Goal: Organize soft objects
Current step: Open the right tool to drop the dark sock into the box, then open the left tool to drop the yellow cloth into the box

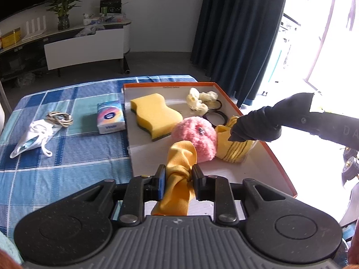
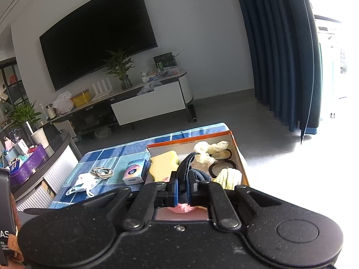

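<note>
My left gripper (image 1: 178, 170) is shut on a knotted yellow cloth (image 1: 181, 157), held above the near part of the orange-rimmed white box (image 1: 168, 84). In the box lie a yellow sponge (image 1: 154, 114), a pink fluffy ball (image 1: 197, 139), a yellow striped cloth (image 1: 235, 150), a cream scrunchie (image 1: 199, 99) and black rings (image 1: 215, 115). My right gripper (image 2: 183, 174) is shut on a dark navy cloth (image 2: 186, 163). That dark cloth (image 1: 258, 125) reaches in from the right and hangs over the striped cloth.
On the blue checked tablecloth (image 1: 67, 168) left of the box lie a tissue pack (image 1: 110, 116), a coiled cable (image 1: 59, 117) and a white mask (image 1: 33, 134). A TV cabinet (image 2: 148, 105) and dark curtain (image 2: 280, 56) stand beyond the table.
</note>
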Available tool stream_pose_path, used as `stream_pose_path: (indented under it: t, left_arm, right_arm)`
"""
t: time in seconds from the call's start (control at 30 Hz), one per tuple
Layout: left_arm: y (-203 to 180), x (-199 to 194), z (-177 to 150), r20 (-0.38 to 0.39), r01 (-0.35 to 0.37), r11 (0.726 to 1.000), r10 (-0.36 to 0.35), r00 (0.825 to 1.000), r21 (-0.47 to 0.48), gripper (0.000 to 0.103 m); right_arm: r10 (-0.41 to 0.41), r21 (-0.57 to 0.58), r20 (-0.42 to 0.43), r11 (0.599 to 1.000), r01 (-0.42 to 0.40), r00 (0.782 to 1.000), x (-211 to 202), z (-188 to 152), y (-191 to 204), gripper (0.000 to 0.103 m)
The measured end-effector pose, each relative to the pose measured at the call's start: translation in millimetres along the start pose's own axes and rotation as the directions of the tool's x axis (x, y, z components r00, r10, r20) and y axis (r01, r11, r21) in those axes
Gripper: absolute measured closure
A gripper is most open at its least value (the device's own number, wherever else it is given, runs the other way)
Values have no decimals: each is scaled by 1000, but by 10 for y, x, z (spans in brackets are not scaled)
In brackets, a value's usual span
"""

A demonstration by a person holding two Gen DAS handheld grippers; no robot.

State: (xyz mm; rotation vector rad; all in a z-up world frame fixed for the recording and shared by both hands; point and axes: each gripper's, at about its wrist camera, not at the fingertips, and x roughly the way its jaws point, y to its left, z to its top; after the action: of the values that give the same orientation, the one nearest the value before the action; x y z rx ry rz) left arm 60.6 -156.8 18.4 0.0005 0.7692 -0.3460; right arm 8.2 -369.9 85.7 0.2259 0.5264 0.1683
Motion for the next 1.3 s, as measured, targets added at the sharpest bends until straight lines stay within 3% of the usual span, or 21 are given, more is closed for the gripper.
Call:
stream_pose_path:
  t: [0.6, 0.7, 0.73, 0.77, 0.8, 0.9, 1.03, 1.1, 1.17, 1.3]
  left_arm:
    - [-256, 132, -14, -38, 53, 998, -51, 998, 42, 77]
    - [-279, 150, -25, -53, 67, 997, -64, 997, 49, 74]
    - [-281, 152, -30, -57, 74, 996, -72, 996, 49, 74]
    - [-281, 149, -35, -58, 78, 996, -75, 995, 47, 72]
    - [-280, 145, -36, -57, 77, 996, -74, 996, 45, 69]
    - [-271, 119, -26, -50, 76, 996, -74, 996, 42, 61]
    - [-236, 72, 2, -37, 50, 998, -49, 998, 39, 36]
    - [-204, 33, 15, -27, 32, 999, -31, 999, 37, 31]
    - [-160, 2, 31, -23, 11, 999, -10, 1000, 31, 19]
    - [-21, -78, 58, -6, -51, 999, 51, 999, 17, 7]
  right_arm:
    - [-54, 28, -8, 998, 54, 999, -139, -72, -227, 92]
    - [-59, 26, -13, 998, 60, 998, -134, -75, -231, 87]
    - [-62, 24, -12, 998, 62, 998, -140, -78, -227, 76]
    - [-66, 20, -10, 998, 66, 998, -144, -78, -222, 63]
    - [-69, 14, -7, 998, 69, 998, -151, -76, -211, 59]
    - [-75, 6, 3, 997, 75, 997, -156, -62, -184, 58]
    - [-72, 7, 16, 997, 72, 997, -158, -42, -167, 58]
    - [-68, 0, 15, 998, 68, 998, -147, -32, -138, 56]
    - [-64, -6, 16, 998, 64, 998, -128, -23, -102, 53]
    - [-34, -18, 9, 999, 34, 999, -68, -11, 19, 40]
